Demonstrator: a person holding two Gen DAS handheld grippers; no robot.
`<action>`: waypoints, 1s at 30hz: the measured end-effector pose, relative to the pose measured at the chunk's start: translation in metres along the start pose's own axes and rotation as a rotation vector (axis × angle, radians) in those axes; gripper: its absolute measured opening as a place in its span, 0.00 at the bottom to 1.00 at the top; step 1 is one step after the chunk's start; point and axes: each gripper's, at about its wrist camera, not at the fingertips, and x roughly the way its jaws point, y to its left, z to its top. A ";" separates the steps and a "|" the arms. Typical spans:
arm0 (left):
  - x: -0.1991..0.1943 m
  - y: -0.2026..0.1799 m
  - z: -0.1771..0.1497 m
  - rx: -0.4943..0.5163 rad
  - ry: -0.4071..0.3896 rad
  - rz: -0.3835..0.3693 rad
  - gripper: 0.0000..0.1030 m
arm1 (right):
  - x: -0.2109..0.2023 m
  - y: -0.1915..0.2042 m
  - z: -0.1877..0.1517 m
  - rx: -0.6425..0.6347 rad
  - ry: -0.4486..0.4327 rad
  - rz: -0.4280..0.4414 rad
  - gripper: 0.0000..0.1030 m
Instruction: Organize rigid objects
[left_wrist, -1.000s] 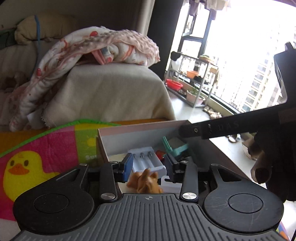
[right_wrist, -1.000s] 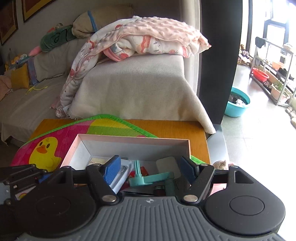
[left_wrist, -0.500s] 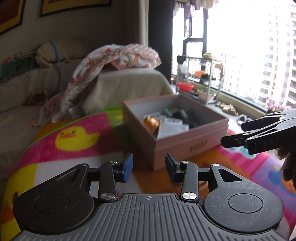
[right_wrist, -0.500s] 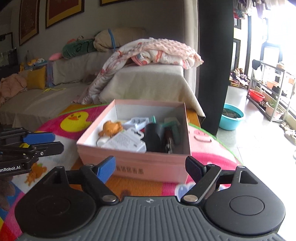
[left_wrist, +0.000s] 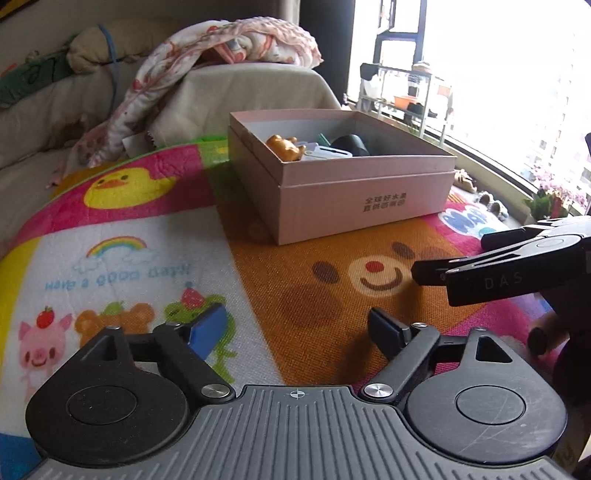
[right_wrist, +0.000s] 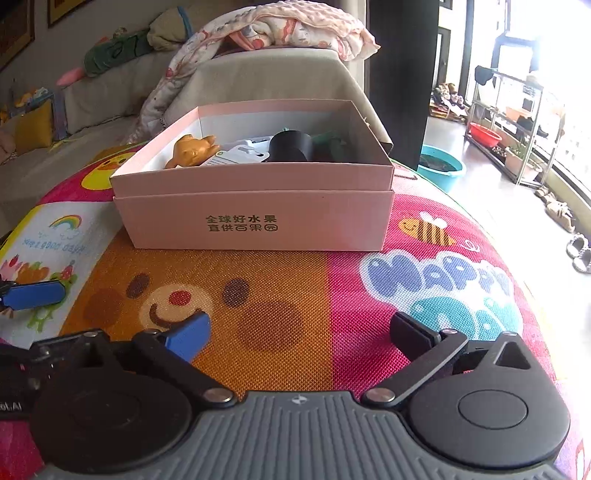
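A pink cardboard box (left_wrist: 365, 195) (right_wrist: 258, 218) stands on the colourful play mat (left_wrist: 147, 251) (right_wrist: 295, 302). Inside it lie an orange toy animal (left_wrist: 286, 147) (right_wrist: 192, 149), a black object (left_wrist: 351, 144) (right_wrist: 290, 147), white packets (right_wrist: 240, 155) and a green item (right_wrist: 328, 142). My left gripper (left_wrist: 297, 328) is open and empty, low over the mat in front of the box. My right gripper (right_wrist: 299, 332) is open and empty too, also short of the box. The right gripper shows from the side in the left wrist view (left_wrist: 443, 275). A blue fingertip of the left gripper (right_wrist: 33, 295) shows in the right wrist view.
A sofa with a beige cover (right_wrist: 266, 77) and a pink blanket (right_wrist: 295, 29) stands behind the mat. A teal basin (right_wrist: 441, 166) and a metal rack (right_wrist: 517, 122) stand on the floor by the window at the right.
Both grippers have drawn back from over the box to low over the mat in front of it. The left jaws have opened wider. The orange toy now lies in the box.
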 end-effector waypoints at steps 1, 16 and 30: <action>0.001 0.000 0.000 -0.020 -0.006 0.011 0.86 | 0.000 0.001 0.000 -0.002 -0.004 -0.004 1.00; 0.013 -0.012 0.009 -0.097 -0.021 0.176 0.84 | -0.002 0.001 -0.008 0.027 -0.065 -0.037 1.00; 0.013 -0.013 0.009 -0.111 -0.027 0.200 0.83 | -0.002 -0.001 -0.010 0.036 -0.071 -0.042 1.00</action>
